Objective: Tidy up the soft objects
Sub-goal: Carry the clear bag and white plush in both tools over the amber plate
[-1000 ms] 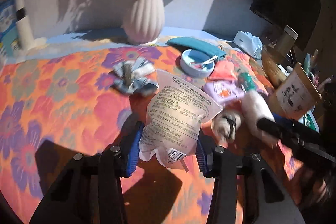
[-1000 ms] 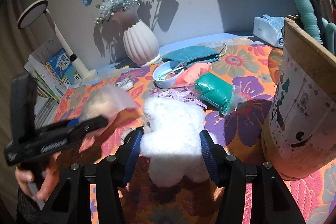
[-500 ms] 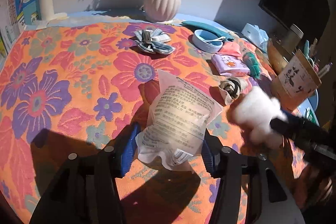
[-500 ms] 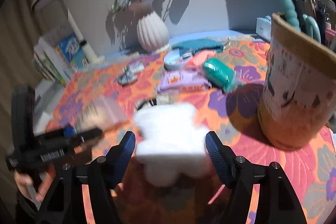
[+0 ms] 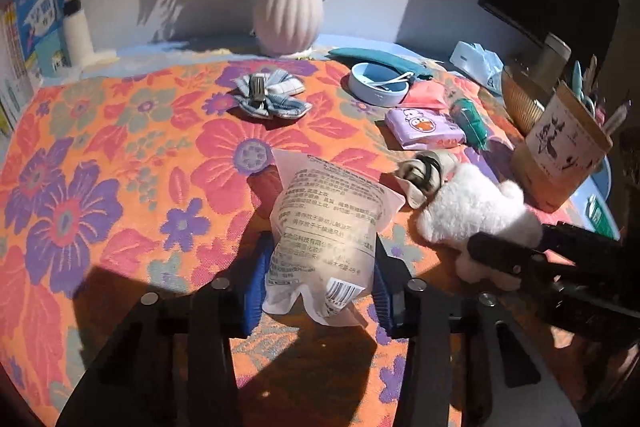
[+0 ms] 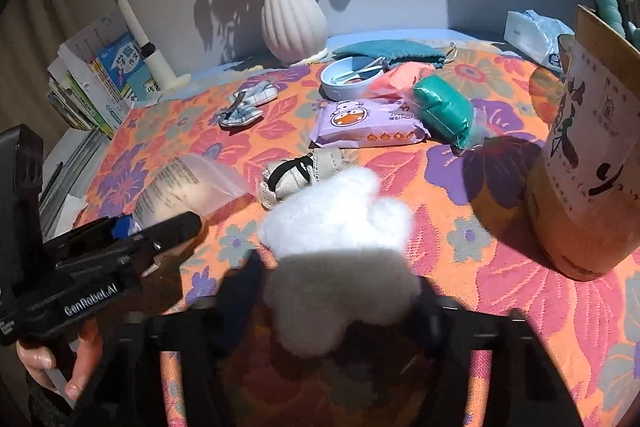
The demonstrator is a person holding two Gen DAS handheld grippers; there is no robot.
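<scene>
A translucent printed plastic pouch [image 5: 328, 219] stands between the blue pads of my left gripper [image 5: 318, 283]; the jaws are closing and the pads press its lower sides. A white fluffy plush toy [image 6: 336, 227] sits between the fingers of my right gripper [image 6: 334, 287], whose jaws are also closing and squeezing its middle. In the left wrist view the plush toy [image 5: 472, 211] hangs just right of the pouch, over the flowered orange tablecloth [image 5: 100, 167]. A hand holds the left gripper's handle at the lower left of the right wrist view.
Past the plush lie a rolled sock bundle [image 6: 296, 175], a purple wipes pack [image 6: 368, 127], a green wrapped bundle [image 6: 440, 111] and a blue bowl [image 6: 344, 79]. A checked bow clip [image 5: 268, 97] and a ribbed vase [image 5: 288, 15] stand further back. A tall cardboard pen holder [image 6: 580, 155] is at the right.
Both grippers drew back from the vase toward the near side of the cloth. Their jaws widened around the pouch and the plush, then narrowed onto them again.
</scene>
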